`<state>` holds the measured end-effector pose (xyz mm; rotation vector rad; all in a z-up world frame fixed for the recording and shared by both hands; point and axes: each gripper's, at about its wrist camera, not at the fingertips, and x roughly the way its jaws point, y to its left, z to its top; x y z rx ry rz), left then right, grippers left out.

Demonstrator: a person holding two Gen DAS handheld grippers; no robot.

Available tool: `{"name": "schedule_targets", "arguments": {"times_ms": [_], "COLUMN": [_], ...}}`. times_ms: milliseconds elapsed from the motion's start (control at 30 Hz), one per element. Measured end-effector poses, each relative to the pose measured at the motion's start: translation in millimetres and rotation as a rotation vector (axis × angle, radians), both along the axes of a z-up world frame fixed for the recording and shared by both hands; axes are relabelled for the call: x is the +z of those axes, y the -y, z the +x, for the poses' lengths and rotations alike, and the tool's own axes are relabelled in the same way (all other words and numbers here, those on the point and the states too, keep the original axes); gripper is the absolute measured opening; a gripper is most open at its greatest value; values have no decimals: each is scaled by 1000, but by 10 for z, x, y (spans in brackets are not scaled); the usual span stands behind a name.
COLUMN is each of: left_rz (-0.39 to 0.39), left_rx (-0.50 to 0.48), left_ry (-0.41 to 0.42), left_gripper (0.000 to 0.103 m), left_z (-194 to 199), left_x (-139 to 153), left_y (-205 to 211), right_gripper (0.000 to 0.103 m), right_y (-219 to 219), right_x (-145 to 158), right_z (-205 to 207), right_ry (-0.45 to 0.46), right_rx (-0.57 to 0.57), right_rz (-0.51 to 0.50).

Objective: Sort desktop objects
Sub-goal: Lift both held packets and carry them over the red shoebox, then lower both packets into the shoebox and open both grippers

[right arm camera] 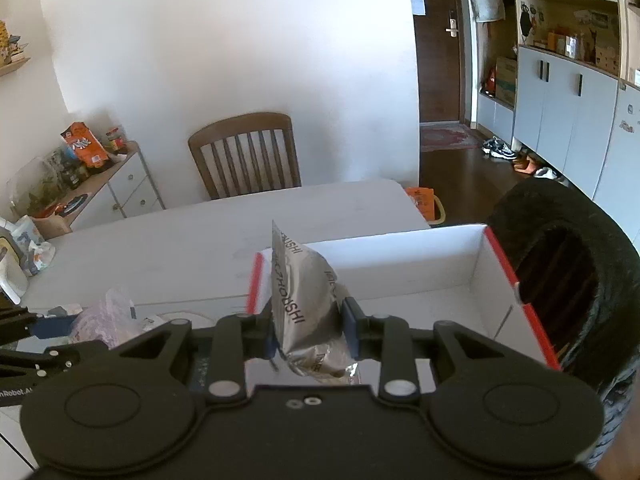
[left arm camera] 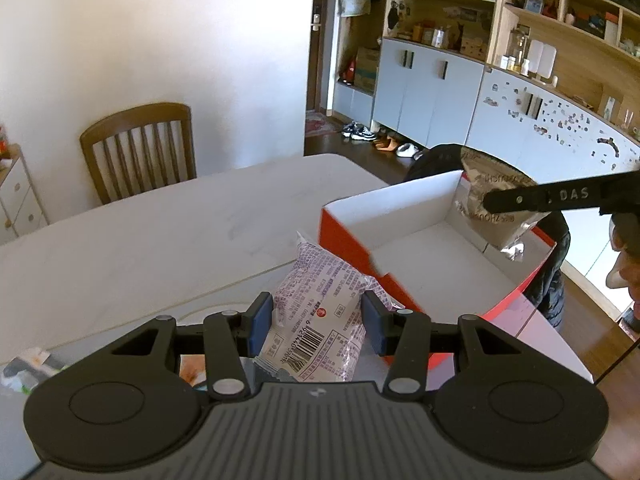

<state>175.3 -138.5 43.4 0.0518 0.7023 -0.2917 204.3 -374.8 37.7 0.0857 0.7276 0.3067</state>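
- We note a white table (left arm camera: 160, 216) carrying the work area; a wooden chair (left arm camera: 140, 148) stands at its far edge against the wall.
- We see an open box (left arm camera: 420, 248), red outside and white inside, sitting on the table at its right side. We see nothing lying on its visible floor.
- We record the left tongs (left arm camera: 318, 320) clamped on a white-and-purple snack packet (left arm camera: 320, 312), blue pads pressing both its sides. The packet is held off the table, just left of the box's near red wall, barcode facing the camera.
- We record the right tongs (right arm camera: 310, 328) clamped on a silver foil packet (right arm camera: 304, 292), held upright over the box's left end. In the left wrist view the same packet (left arm camera: 492, 196) hangs above the box's far right corner, one black finger (left arm camera: 520, 200) across it.
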Motion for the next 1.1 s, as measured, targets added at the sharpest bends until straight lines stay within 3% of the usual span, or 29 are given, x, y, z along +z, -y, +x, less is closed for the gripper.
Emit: {"name": "schedule_targets", "arguments": {"times_ms": [400, 900, 1100], "left_rz": [40, 111, 129], "left_rx": [-84, -172, -186], "left_ry": [6, -62, -98], "left_gripper": [46, 46, 47], "left_z": [399, 1033, 1280], "left_x": [-7, -296, -464], "left_y": [728, 1321, 1462], "right_gripper": [30, 30, 30], "right_y": [406, 599, 556], "right_x": [-229, -569, -668], "right_z": [228, 410, 466], "right_ry": [-54, -112, -104], "right_rx": [-12, 5, 47], "right_rz": [-6, -61, -132]}}
